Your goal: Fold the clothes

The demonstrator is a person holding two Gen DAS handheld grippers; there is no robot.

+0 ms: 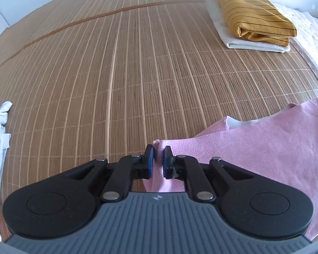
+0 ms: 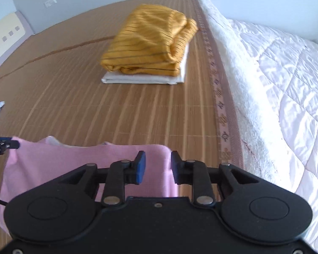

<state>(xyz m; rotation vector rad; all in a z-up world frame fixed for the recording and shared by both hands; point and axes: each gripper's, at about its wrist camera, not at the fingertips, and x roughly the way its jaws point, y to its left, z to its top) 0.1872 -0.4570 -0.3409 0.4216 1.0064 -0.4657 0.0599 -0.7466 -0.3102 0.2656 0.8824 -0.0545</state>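
Left gripper (image 1: 158, 161) pinches a corner of the pink garment (image 1: 254, 148), pads nearly together on the fabric. Right gripper (image 2: 158, 167) stands partly spread, the garment's other top corner between its pads. The garment lies on the bamboo mat (image 1: 116, 74).

Pink garment (image 1: 254, 148) fuzzy matt cloth; mat (image 1: 116, 74) slatted bamboo; quilt (image 2: 286, 84) glossy.
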